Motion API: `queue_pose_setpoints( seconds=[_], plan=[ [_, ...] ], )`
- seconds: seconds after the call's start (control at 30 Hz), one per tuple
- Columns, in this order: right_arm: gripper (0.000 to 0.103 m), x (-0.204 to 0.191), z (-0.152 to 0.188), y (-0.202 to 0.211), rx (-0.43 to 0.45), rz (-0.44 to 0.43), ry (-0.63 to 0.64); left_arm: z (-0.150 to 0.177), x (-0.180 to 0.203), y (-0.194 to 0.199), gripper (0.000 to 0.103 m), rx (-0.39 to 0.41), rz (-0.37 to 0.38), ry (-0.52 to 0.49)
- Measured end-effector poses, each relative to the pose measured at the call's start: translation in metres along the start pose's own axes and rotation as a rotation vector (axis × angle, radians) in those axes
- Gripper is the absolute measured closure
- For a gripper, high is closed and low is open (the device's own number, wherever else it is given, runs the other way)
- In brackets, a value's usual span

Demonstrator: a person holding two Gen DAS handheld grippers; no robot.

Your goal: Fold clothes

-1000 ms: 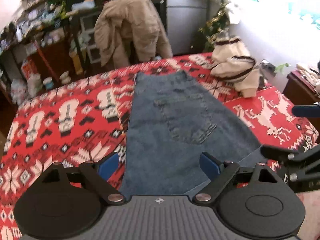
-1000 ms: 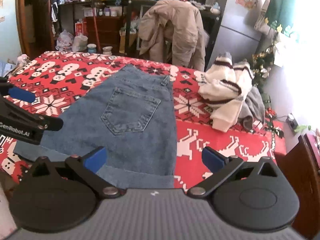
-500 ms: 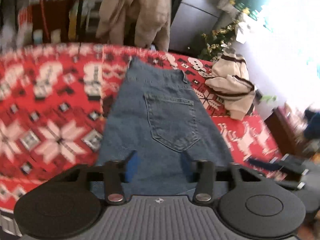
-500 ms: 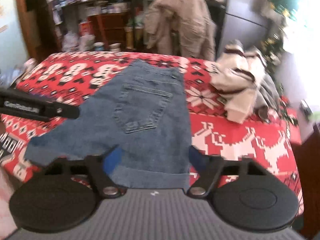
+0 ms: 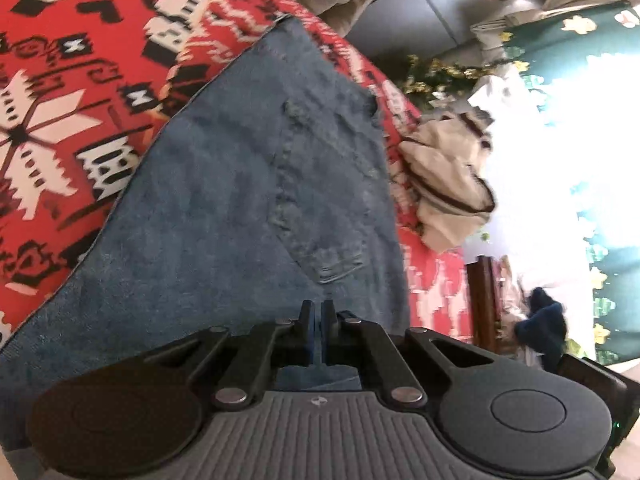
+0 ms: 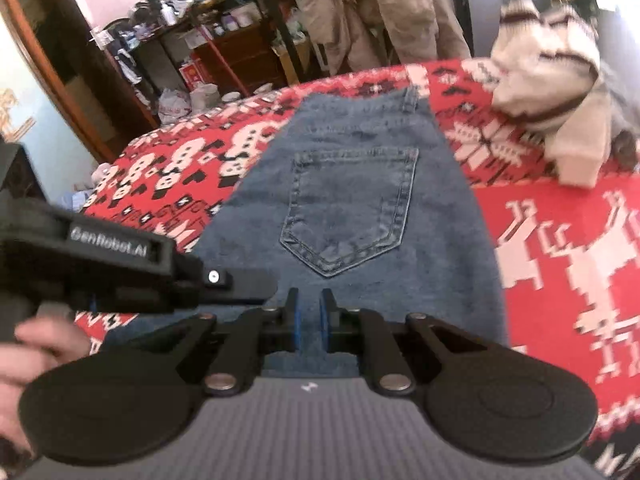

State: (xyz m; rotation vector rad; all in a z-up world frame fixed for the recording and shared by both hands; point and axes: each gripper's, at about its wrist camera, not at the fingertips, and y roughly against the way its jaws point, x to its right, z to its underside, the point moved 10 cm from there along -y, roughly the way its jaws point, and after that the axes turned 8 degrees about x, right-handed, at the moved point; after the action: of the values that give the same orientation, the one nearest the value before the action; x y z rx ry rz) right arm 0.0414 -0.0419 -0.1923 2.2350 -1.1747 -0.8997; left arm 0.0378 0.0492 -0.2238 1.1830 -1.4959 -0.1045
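Note:
Blue jeans [image 5: 240,200] lie folded on the red patterned bedspread [image 5: 60,120], back pocket [image 6: 348,208] facing up. My left gripper [image 5: 316,332] is at the jeans' near edge, its blue pads together with a thin strip of denim pinched between them. My right gripper [image 6: 308,324] is low over the same near edge of the jeans [image 6: 440,248]. Its jaws are closing, and a narrow gap with denim in it shows between the pads. The left gripper's black housing [image 6: 108,248] sits close on the left, held by a person's hand [image 6: 36,356].
A cream sweater with dark stripes [image 6: 548,92] lies bunched on the bed's far right. A beige jacket [image 6: 376,12] hangs over a chair behind the bed. Cluttered shelves [image 6: 224,52] stand at the back left. A wooden nightstand [image 5: 484,300] is beside the bed.
Both grippers have dropped toward the jeans' near edge, and their jaws went from wide apart to nearly together. The left gripper's view has also rolled sideways.

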Motion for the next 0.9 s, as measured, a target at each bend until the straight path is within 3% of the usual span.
queue_pose_setpoints(
  seconds=[0.13,0.27,0.5,0.57,0.7,0.73,0.9],
  plan=[
    [0.094,0.009,0.011,-0.019,-0.027,-0.010,-0.047,0.003,-0.017,-0.004,0.100,-0.010,-0.043,0.014],
    [0.103,0.017,0.013,-0.021,-0.015,-0.018,-0.077,0.003,-0.027,-0.003,0.100,-0.002,-0.047,0.019],
    [0.103,0.070,-0.002,-0.004,0.038,0.117,-0.119,0.002,-0.035,0.011,0.100,0.048,-0.127,-0.060],
    [0.103,0.088,-0.005,0.002,0.046,0.107,-0.171,0.002,-0.036,0.010,0.100,0.050,-0.124,-0.058],
    [0.103,0.119,-0.007,0.015,0.074,0.205,-0.199,0.003,-0.037,0.010,0.100,0.051,-0.127,-0.056],
    [0.098,0.125,-0.005,0.018,0.070,0.210,-0.212,0.003,-0.036,0.011,0.100,0.052,-0.132,-0.062],
    [0.098,0.132,-0.014,0.030,0.102,0.193,-0.234,0.005,-0.025,0.012,0.099,0.060,-0.140,-0.100]
  ],
)
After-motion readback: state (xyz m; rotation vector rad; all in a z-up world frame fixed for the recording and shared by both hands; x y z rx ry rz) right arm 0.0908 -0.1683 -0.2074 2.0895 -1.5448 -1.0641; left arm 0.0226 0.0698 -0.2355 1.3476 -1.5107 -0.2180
